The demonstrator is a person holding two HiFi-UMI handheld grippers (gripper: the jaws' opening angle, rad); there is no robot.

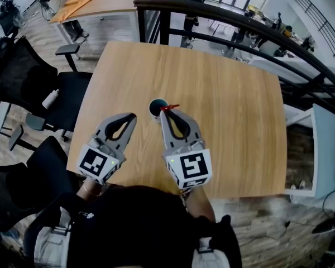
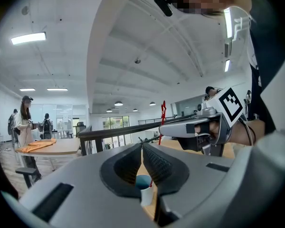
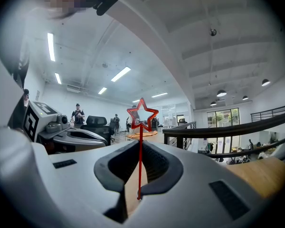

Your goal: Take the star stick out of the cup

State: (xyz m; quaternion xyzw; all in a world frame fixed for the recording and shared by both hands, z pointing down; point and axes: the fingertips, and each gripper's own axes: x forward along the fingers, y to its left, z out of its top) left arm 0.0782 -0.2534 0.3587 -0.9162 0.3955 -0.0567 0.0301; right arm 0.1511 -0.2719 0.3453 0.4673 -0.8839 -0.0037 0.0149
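A small white cup [image 1: 156,108] with a teal inside stands mid-table on the wooden table [image 1: 234,121]. The red star stick [image 1: 168,108] leans over its right rim. My right gripper [image 1: 163,111] is shut on the thin stick, and in the right gripper view the star [image 3: 142,114] stands just above the jaws [image 3: 140,145]. My left gripper [image 1: 133,116] is shut on nothing, a little left of the cup and apart from it. The left gripper view shows the cup [image 2: 144,188] low between its jaws, with the stick's [image 2: 163,112] lower end by the cup's mouth.
Black office chairs [image 1: 39,94] stand left of the table. A dark curved railing [image 1: 240,15] runs behind its far edge. Another table [image 1: 95,1] with orange things sits at the far left.
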